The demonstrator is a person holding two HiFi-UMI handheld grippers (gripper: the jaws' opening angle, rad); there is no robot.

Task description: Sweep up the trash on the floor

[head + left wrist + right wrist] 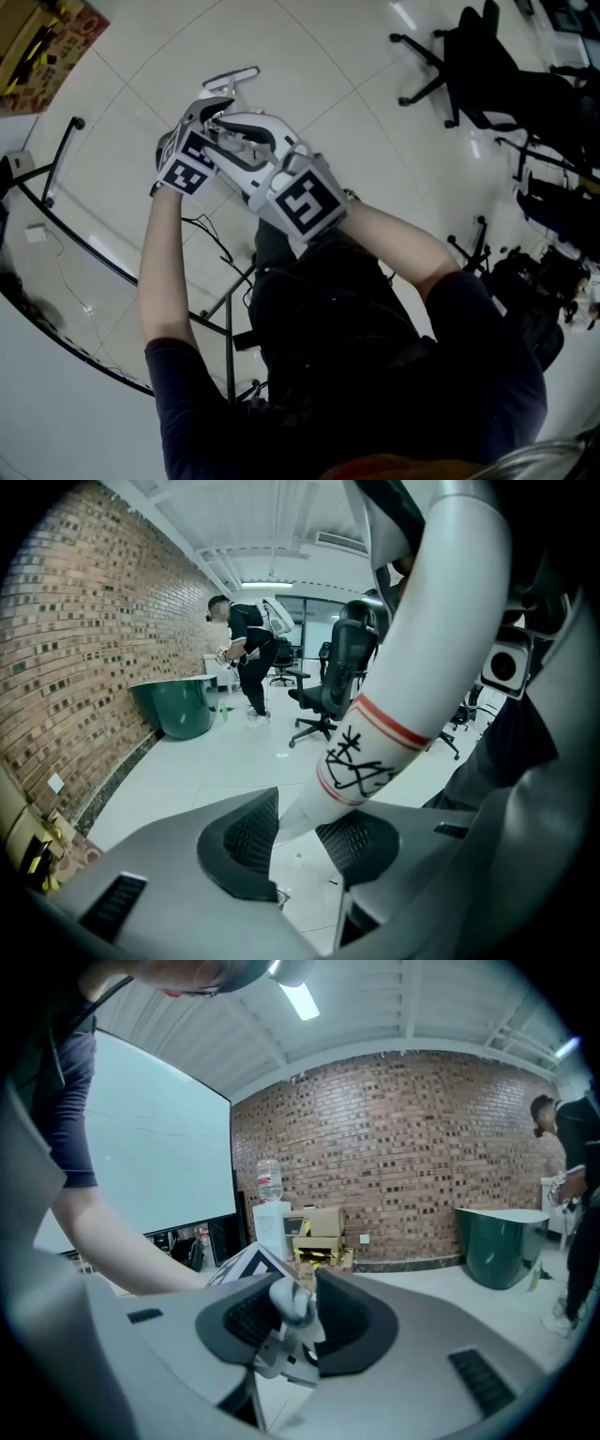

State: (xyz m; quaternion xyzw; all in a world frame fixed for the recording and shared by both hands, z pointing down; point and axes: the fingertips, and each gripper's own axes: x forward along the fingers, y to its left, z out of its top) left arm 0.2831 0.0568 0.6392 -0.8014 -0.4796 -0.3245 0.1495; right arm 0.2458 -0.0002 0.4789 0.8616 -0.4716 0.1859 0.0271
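Two grippers are held close together in front of the person's body, above a glossy white tiled floor [309,56]. At the floor's far left corner a printed cardboard box [37,42] is seen, and a thin black metal frame [58,159] curves along the left edge.

The ribbed dark pads [246,841] of the left gripper [300,841] are closed on a smooth white cylindrical handle [431,649]. It is ringed by red bands and marked with a black scrawl, and it rises up and to the right from the jaws. Under those jaws, small scraps [296,857] of trash are scattered on the tiles.

Just beyond both grippers a flat white plastic piece [232,78] lies on the floor; whether it is joined to the handle cannot be told.

The right gripper [292,1321] is drawn to a narrow gap and grips a small rounded grey knob [291,1302], whose parent part cannot be made out. Black office chairs [478,61] with star bases stand along the floor's right edge.
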